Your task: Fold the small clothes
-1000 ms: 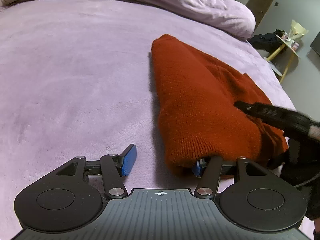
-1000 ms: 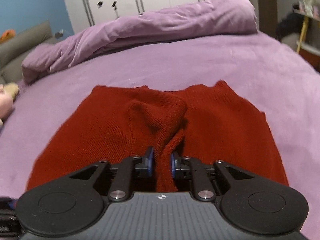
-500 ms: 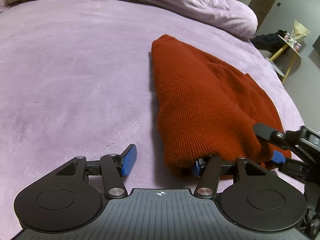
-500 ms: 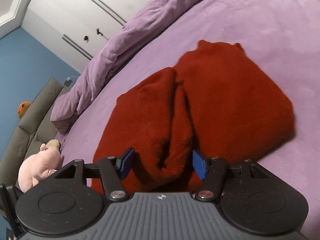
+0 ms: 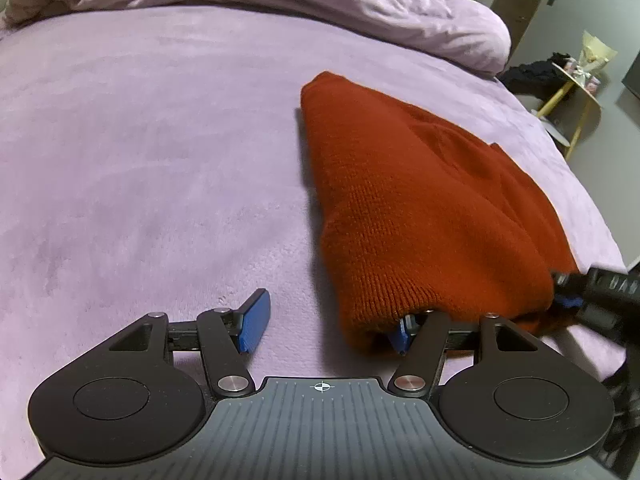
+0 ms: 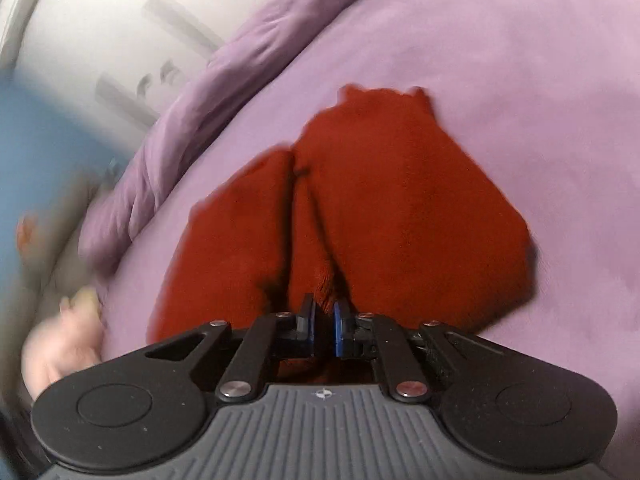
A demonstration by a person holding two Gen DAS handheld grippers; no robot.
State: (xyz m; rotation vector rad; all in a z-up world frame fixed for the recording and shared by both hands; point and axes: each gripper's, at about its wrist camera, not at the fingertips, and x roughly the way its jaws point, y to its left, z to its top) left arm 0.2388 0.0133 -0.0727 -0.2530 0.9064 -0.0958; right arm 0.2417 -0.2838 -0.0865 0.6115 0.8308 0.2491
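**Inspector:** Position of the garment?

**Assistant:** The red knitted garment (image 5: 416, 208) lies folded on the lilac bed cover (image 5: 140, 160), with the rumpled duvet (image 5: 280, 4) beyond it at the far edge. Its near folded end sits right at the left gripper (image 5: 326, 326).

**Inspector:** State of that gripper?

**Assistant:** Jaws wide apart, and they have just been opening further. The left-hand finger stands clear over bare cover; the right-hand finger is tucked under the garment's near corner. Only that corner overhangs the gap. Nothing is clamped.

**Inspector:** And the right gripper?

**Assistant:** The right gripper (image 6: 323, 328) is nearly closed, its jaws having just drawn together. A narrow ridge of the red knit runs up between two folded lobes and enters the slit between the blue pads, so it is pinching that fold at the garment's near edge. That view is motion-blurred. In the left wrist view the same tool shows at the garment's right-hand end.

**Inspector:** Any brands, labels or writing?

**Assistant:** Faint raised lettering on the right tool's black body in the left view, too small to read. No label visible on the garment.
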